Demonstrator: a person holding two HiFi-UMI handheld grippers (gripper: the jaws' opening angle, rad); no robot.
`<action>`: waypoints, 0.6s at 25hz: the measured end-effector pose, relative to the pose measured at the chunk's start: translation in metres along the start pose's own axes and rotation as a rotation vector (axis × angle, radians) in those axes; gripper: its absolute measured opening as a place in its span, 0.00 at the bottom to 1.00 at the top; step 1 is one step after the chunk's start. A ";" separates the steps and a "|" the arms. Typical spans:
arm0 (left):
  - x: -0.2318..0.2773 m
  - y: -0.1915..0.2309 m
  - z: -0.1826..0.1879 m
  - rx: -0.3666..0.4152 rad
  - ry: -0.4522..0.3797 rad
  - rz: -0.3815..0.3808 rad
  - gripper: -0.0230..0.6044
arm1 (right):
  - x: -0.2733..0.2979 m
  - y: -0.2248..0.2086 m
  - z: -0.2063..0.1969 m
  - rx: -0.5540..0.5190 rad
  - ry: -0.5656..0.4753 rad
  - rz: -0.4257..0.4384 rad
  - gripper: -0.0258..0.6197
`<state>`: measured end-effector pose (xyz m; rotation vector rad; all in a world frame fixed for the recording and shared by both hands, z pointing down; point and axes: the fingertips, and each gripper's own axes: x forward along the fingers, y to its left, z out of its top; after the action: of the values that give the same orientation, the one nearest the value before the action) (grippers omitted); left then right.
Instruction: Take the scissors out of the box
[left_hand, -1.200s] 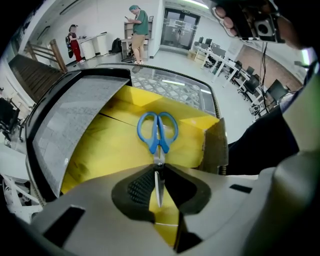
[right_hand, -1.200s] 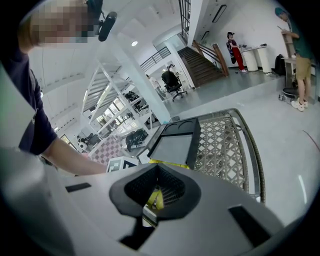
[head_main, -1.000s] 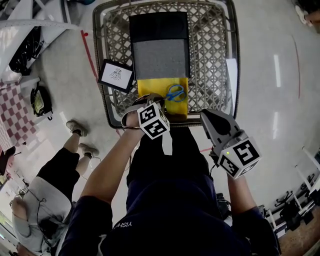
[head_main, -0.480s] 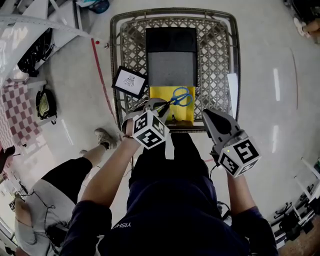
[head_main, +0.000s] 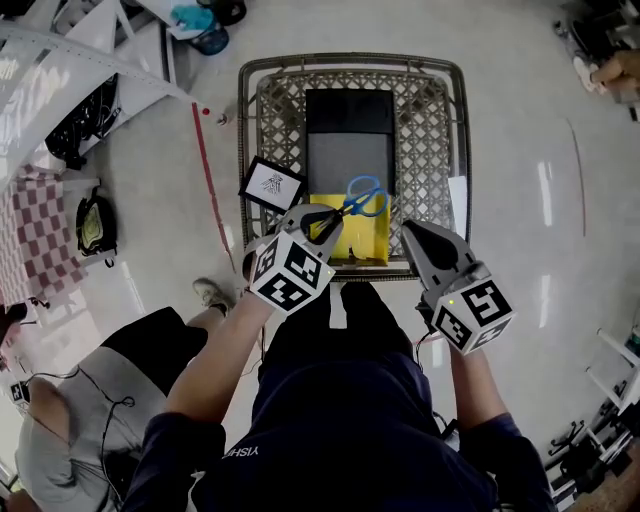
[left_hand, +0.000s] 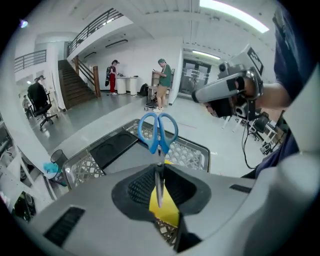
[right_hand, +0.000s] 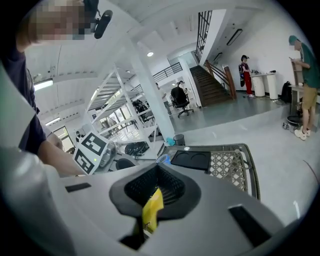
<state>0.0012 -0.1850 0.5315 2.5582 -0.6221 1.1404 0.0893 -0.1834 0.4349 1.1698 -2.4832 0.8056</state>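
The scissors (head_main: 360, 198) have blue handles and hang over the open box in the basket. My left gripper (head_main: 318, 222) is shut on their blades, with the handles pointing away from me. In the left gripper view the blade (left_hand: 159, 187) stands upright between the pads and the blue handles (left_hand: 159, 131) stick out beyond the tips. The box shows a yellow part (head_main: 368, 245), grey foam (head_main: 347, 160) and a black lid (head_main: 348, 110). My right gripper (head_main: 408, 232) hovers just right of the yellow part with its jaws together. In the right gripper view, yellow shows through the slit of the right gripper (right_hand: 152, 200).
The box sits in a metal wire basket (head_main: 243, 150) on a pale floor. A black-framed white card (head_main: 272, 183) leans on its left rim and a white sheet (head_main: 456, 195) lies at its right. A person's legs and shoes (head_main: 208, 293) are at left; other people stand far off.
The scissors lay on the yellow part one second ago. My left gripper has closed on their blades and lifted them. The right gripper has stayed put.
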 end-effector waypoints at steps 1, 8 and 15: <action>-0.006 0.001 0.006 -0.009 -0.019 0.003 0.15 | 0.000 0.001 0.005 -0.006 -0.006 -0.001 0.07; -0.046 0.006 0.042 -0.049 -0.146 0.020 0.15 | -0.002 0.013 0.037 -0.056 -0.049 -0.005 0.07; -0.086 0.015 0.075 -0.066 -0.263 0.048 0.15 | -0.008 0.030 0.064 -0.107 -0.090 -0.002 0.07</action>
<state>-0.0099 -0.2048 0.4185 2.6706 -0.7703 0.7876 0.0707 -0.2006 0.3687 1.1961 -2.5615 0.6240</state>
